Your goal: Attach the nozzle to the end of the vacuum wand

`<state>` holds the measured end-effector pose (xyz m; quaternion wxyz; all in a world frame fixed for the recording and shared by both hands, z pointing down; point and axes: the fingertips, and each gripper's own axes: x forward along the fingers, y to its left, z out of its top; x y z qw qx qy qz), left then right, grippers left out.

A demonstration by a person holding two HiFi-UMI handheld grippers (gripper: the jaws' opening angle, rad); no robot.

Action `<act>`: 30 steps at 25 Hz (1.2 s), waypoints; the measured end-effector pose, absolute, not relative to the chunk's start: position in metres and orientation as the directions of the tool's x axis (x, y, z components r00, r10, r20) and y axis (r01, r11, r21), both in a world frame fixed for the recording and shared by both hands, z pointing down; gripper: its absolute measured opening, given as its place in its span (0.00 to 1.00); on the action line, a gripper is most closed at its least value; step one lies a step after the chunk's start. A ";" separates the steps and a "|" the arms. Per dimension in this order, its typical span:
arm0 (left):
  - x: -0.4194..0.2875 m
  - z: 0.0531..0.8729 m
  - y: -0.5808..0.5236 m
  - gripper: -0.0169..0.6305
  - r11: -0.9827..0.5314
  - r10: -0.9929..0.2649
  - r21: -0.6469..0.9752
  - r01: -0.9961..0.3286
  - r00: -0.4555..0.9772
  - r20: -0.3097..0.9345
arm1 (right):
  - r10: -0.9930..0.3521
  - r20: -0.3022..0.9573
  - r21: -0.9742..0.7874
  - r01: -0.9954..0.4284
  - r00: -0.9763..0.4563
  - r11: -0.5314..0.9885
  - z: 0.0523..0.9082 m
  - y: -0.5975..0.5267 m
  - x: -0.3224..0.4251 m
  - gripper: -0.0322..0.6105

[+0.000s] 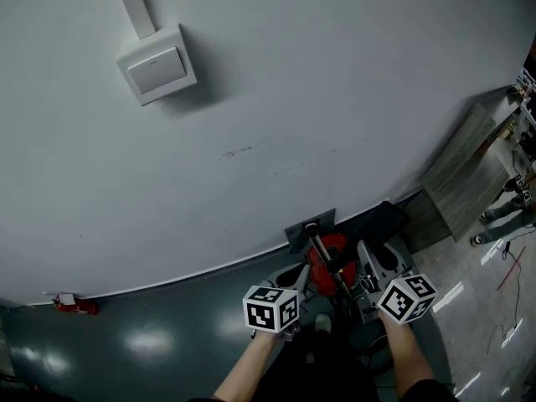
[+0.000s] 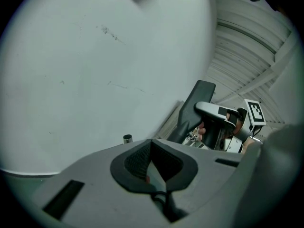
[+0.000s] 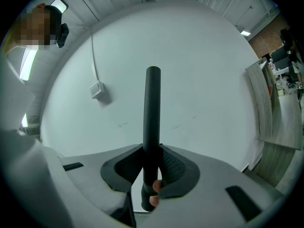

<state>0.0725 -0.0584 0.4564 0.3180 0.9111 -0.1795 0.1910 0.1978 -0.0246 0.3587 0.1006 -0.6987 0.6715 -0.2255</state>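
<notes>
Head view: left gripper [image 1: 297, 279] and right gripper [image 1: 374, 266] sit low by the wall, flanking the red vacuum body [image 1: 333, 251]. A thin rod [image 1: 322, 254], likely the wand, runs between them toward the wall. Left gripper view: jaws closed on nothing; a small metal end [image 2: 127, 138], perhaps the rod's tip, shows just beyond. Right gripper view: jaws clamp a black tube [image 3: 152, 122], probably the nozzle, with its long axis upright. The rod's tip lies to this gripper's left.

The head view looks steeply down at a pale wall [image 1: 293, 124] and its switch box [image 1: 157, 67], both shared by the right gripper view sighting closely along the wand [image 3: 152, 118], while the left gripper view faces that wall with the right gripper [image 2: 204, 118] near its right edge.
</notes>
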 end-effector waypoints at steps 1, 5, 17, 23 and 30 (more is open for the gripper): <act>0.074 0.458 -0.060 0.03 -0.729 -0.209 0.512 -0.454 0.861 0.464 | -0.984 0.179 -0.443 -0.893 -0.006 -0.075 0.359 -0.027 0.201 0.20; 0.082 0.464 -0.062 0.03 -0.721 -0.223 0.519 -0.459 0.863 0.453 | -0.984 0.177 -0.445 -0.894 -0.031 -0.052 0.359 -0.040 0.211 0.20; 0.105 0.524 -0.083 0.05 -0.648 -0.295 0.542 -0.535 0.833 0.469 | -0.973 0.180 -0.452 -0.891 -0.142 0.046 0.386 -0.097 0.237 0.20; 0.119 0.565 -0.095 0.14 -0.619 -0.299 0.557 -0.553 0.822 0.484 | -0.965 0.186 -0.464 -0.882 -0.187 0.082 0.405 -0.120 0.239 0.20; 0.146 0.610 -0.098 0.26 -0.608 -0.281 0.570 -0.552 0.822 0.496 | -0.952 0.185 -0.478 -0.869 -0.243 0.129 0.419 -0.144 0.236 0.20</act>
